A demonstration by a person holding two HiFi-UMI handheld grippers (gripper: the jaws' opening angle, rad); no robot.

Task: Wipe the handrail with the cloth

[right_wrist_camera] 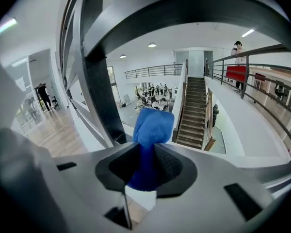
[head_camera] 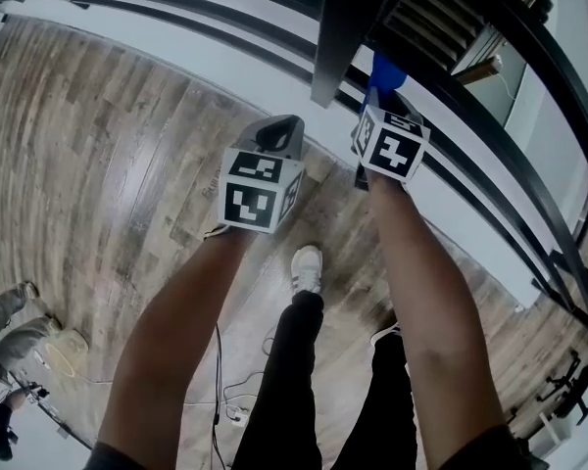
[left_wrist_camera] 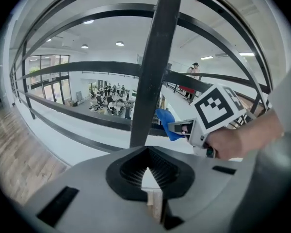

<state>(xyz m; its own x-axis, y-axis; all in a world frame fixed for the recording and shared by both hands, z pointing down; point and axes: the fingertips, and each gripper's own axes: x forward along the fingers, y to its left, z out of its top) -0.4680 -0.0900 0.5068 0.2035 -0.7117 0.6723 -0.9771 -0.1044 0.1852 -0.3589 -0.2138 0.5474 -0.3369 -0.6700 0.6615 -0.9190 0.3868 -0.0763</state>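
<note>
In the right gripper view, the right hand-held gripper point(right_wrist_camera: 144, 176) is clamped on the blue cloth point(right_wrist_camera: 153, 125), which bunches out past the jaws beneath the black handrail point(right_wrist_camera: 184, 8) and beside its post point(right_wrist_camera: 99, 96).

In the left gripper view, the left hand-held gripper point(left_wrist_camera: 146, 173) has its jaws closed together with nothing between them, and the post stands straight ahead.

In the head view, the cloth sits by the post, possibly touching it, and the two hand-held grippers are side by side above the wooden floor point(head_camera: 98, 164).
</note>
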